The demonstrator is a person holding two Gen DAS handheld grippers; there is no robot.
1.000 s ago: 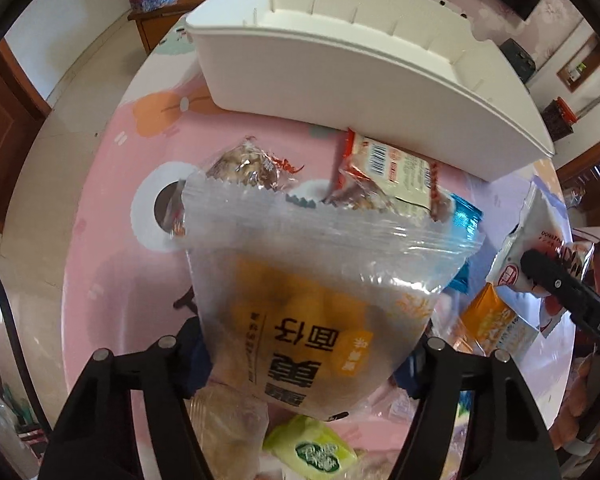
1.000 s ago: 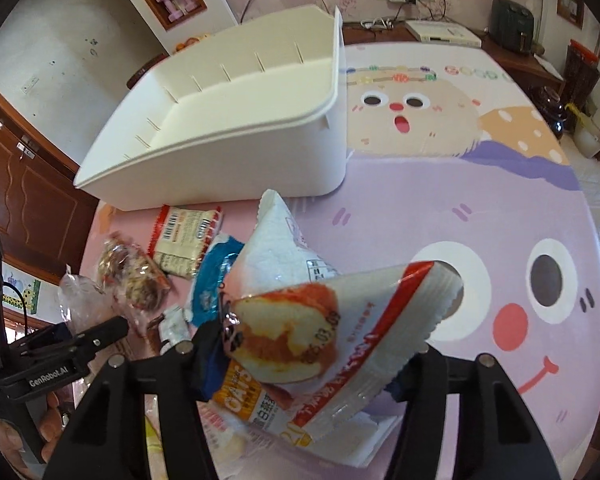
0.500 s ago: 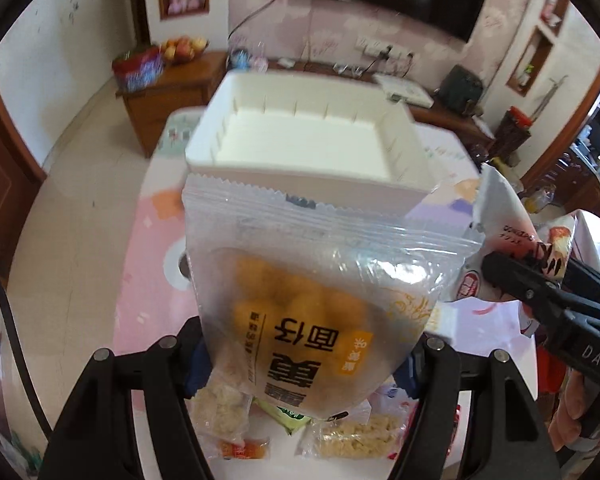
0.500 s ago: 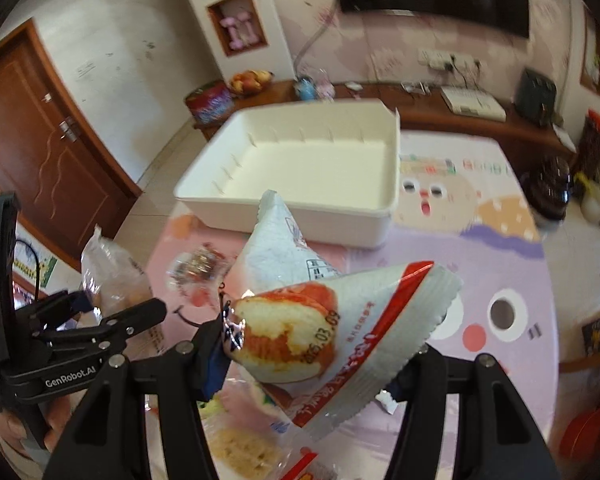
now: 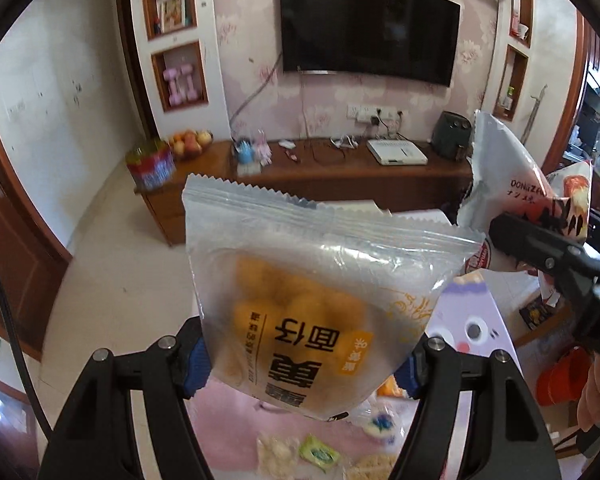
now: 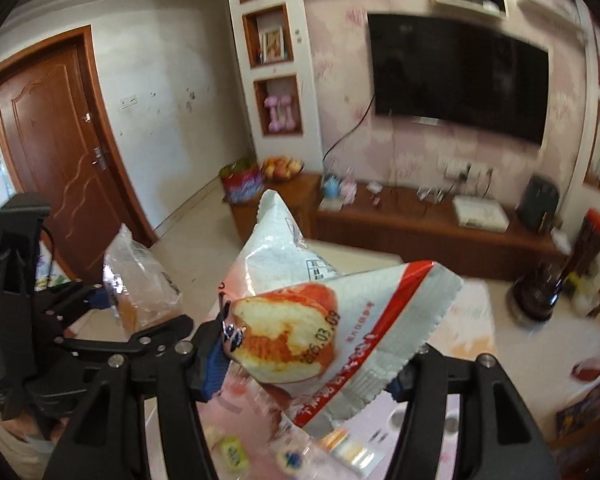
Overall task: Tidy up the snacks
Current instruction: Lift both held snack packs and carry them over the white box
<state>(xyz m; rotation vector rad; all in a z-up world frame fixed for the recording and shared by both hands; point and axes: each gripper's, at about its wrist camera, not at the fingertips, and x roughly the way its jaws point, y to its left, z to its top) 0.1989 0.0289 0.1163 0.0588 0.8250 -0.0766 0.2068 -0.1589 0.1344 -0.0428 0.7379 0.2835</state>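
My left gripper [image 5: 302, 364] is shut on a clear bag of yellow buns [image 5: 300, 300], held high over the table. The bag fills the middle of the left wrist view and hides most of the white bin; only a pale sliver [image 5: 416, 216] shows above it. My right gripper [image 6: 308, 372] is shut on a red-and-white bread packet [image 6: 340, 332] with a white packet [image 6: 280, 248] behind it. From the left wrist, the right gripper [image 5: 552, 224] hangs at the right with both packets. From the right wrist, the left gripper [image 6: 128, 312] is at the left with its bag [image 6: 140, 280].
Loose snack packets [image 5: 320, 454] lie on the pink and purple cartoon tablecloth [image 5: 468, 320] far below. Beyond stand a long wooden cabinet [image 5: 320, 172] with a fruit bowl [image 5: 190, 144], a wall TV [image 5: 368, 24] and a brown door [image 6: 56, 140]. A red bucket [image 5: 560, 376] sits low right.
Both grippers have risen a long way with their packets and tilted up. The bin and table have dropped out of the middle of both views; the room's far wall now fills them.
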